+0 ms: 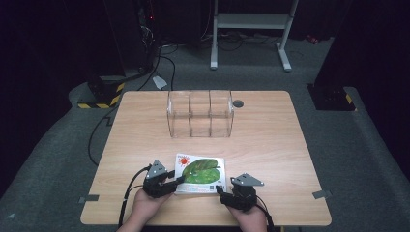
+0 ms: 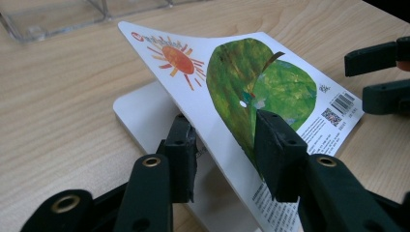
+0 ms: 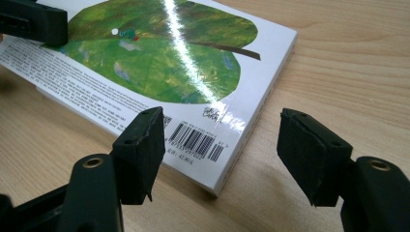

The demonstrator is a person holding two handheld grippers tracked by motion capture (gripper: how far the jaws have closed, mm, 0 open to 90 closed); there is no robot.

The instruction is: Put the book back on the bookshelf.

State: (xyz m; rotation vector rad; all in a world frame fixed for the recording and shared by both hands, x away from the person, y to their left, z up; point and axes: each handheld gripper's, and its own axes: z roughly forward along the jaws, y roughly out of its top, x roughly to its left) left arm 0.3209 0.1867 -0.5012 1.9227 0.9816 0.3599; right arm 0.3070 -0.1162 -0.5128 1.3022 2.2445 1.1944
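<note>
A thin book [image 1: 200,174] with a green leaf and an orange sun on its cover lies near the table's front edge. My left gripper [image 1: 178,181] is at its left side. In the left gripper view the cover [image 2: 232,72] is lifted and bent, and it slants across the gap of that gripper [image 2: 225,140], one jaw beneath it and one above. The jaws are half closed and do not pinch it. My right gripper [image 3: 220,145] stands open at the book's barcode corner [image 3: 193,140], low over the table. It also appears in the high view [image 1: 220,190].
A clear plastic organiser [image 1: 200,113] with three compartments stands at the table's far middle, with a small grey disc [image 1: 238,103] to its right. Bare wooden table [image 1: 280,145] lies on both sides of the book. A white stand [image 1: 251,21] is on the floor behind.
</note>
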